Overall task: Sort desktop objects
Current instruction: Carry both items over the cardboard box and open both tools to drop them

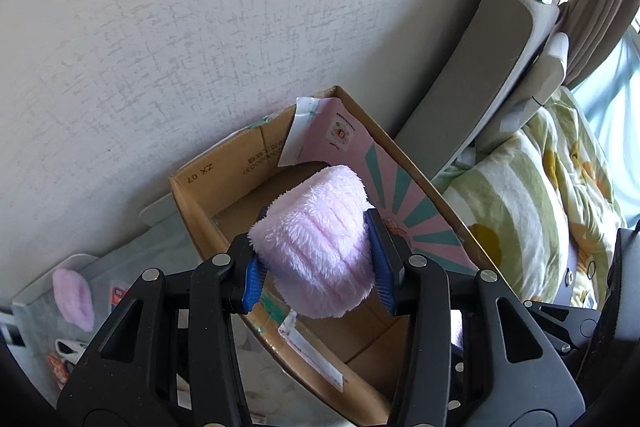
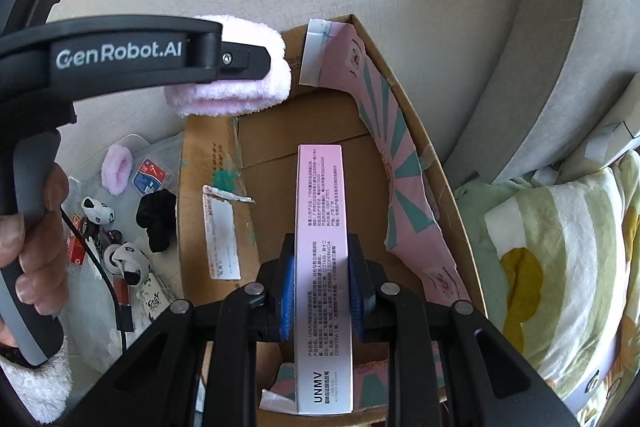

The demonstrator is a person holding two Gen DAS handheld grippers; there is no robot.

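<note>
My left gripper (image 1: 316,259) has its blue-padded fingers (image 1: 382,261) clamped on either side of a fluffy pale-pink plush roll (image 1: 320,243), ribbed along its length and squashed a little at the pads. I'm holding it above the open brown cardboard box (image 1: 192,195) that stands against the white textured wall (image 1: 160,27); from the right wrist view the same roll (image 2: 240,95) hangs over the box's far left corner.

My right gripper (image 2: 320,291) is closed on a long, slim pink-and-white carton printed "UNMV" (image 2: 320,227), held lengthwise over the box's open top (image 2: 456,211).

Inside the box, a pink paper sheet with teal sunburst stripes (image 2: 404,155) lies against the right wall, and a white shipping label (image 2: 222,235) is stuck to the left flap.

Left of the box, a clear tray (image 2: 160,151) holds a smaller lilac plush ring (image 2: 116,169), a black scrunchie (image 2: 158,215), black-and-white cow-print trinkets (image 2: 98,213) and small red packets (image 2: 76,251).
</note>
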